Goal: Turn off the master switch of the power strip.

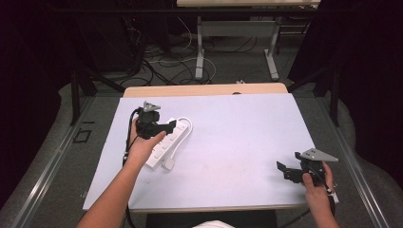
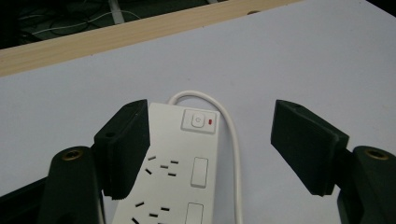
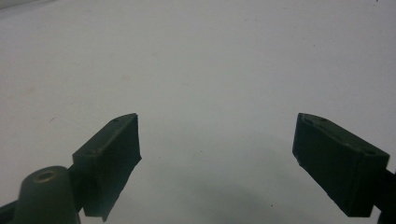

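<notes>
You held the left gripper [image 1: 172, 125] over the far end of the white power strip [image 1: 160, 148], which lay on the left half of the pale worktop [image 1: 237, 137], running diagonally from near you toward the far side. Its white cord [image 1: 179, 141] looped round the far end and came back along the strip's right side to the plug [image 1: 168, 164], which rested on the worktop just beside the strip's near end.

In the left gripper view, your fingers [image 2: 126, 149] were spread. The strip's end with the power switch [image 2: 199, 121] and its small red light sat between them. One finger overlapped the strip's edge, while the other stood clear of it, out beyond the cord [image 2: 236, 154]. Neither finger pinched the strip.

You kept the right gripper [image 1: 281, 167] near the right front corner of the worktop, well apart from the strip. In the right gripper view, its fingers [image 3: 109, 158] were also spread, with bare worktop between them and nothing held.
</notes>
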`<state>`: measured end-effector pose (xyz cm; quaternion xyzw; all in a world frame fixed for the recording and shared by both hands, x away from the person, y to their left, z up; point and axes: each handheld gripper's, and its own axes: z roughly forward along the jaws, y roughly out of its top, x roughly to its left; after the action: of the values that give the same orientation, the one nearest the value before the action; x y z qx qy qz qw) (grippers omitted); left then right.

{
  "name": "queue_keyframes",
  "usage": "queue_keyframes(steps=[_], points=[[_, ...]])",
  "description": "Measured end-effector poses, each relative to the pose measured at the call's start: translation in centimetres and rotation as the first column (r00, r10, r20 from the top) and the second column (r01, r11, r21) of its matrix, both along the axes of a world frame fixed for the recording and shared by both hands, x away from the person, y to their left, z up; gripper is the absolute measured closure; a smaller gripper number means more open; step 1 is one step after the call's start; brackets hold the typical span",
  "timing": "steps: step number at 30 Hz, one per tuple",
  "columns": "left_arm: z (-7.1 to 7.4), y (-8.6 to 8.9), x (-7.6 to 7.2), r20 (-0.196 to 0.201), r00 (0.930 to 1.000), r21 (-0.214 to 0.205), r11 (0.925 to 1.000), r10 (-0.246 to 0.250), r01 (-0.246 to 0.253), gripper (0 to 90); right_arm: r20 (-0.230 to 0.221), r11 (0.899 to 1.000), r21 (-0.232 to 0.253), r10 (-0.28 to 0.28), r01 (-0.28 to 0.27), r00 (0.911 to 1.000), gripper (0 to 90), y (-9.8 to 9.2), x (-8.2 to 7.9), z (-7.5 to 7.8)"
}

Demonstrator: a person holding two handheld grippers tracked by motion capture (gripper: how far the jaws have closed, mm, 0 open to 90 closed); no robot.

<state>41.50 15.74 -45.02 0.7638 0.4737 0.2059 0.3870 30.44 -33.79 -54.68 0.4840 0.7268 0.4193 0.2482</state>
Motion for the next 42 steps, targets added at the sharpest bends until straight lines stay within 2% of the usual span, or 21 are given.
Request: queue_keyframes(steps=[5,6,11,20,21,22,27,35,42], points=[[-0.1,-0.3,0.5,-0.022,0.9997,-0.001,1.0,0.006,-0.006,29.2,0.0,1.0,0.0,0.001,-0.001,1.0,14.5,0.0,0.0,0.0],[-0.2,-0.5,0.6,-0.013,0.9999,-0.009,0.9999,0.006,-0.006,29.2,-0.001,1.0,-0.001,0.001,-0.001,1.0,14.4,0.0,0.0,0.0],[-0.3,-1.0,1.0,-0.017,0.9999,0.0,1.0,0.002,-0.002,30.2,0.006,1.0,-0.003,-0.005,0.005,1.0,14.4,0.1,0.0,-0.1],[-0.7,-1.8,1.9,-0.032,0.9995,-0.021,0.9997,0.007,-0.008,35.3,-0.003,1.0,0.001,0.0,0.0,1.0,14.4,0.0,0.0,0.0],[-0.6,-1.8,2.0,-0.038,0.9993,-0.013,0.9999,-0.002,0.001,36.0,-0.003,1.0,0.001,0.0,0.0,1.0,14.4,0.0,0.0,-0.1],[-0.7,-1.9,2.1,-0.025,0.9997,-0.019,0.9998,-0.003,0.002,36.8,-0.003,1.0,0.0,0.001,-0.001,1.0,14.4,0.0,0.0,-0.1],[-0.7,-2.2,2.6,-0.027,0.9996,-0.023,0.9997,-0.01,0.009,38.7,-0.004,1.0,0.001,0.0,0.0,1.0,14.4,0.0,0.0,-0.1],[-1.1,-2.6,3.4,-0.048,0.9988,-0.041,0.9991,0.007,-0.009,43.0,-0.005,1.0,-0.001,0.002,-0.002,1.0,14.4,0.0,0.0,-0.1],[-1.5,-3.2,4.0,-0.058,0.9983,-0.037,0.9992,0.013,-0.015,48.4,-0.006,1.0,-0.002,0.002,-0.002,1.0,14.4,-0.1,0.0,-0.1]])
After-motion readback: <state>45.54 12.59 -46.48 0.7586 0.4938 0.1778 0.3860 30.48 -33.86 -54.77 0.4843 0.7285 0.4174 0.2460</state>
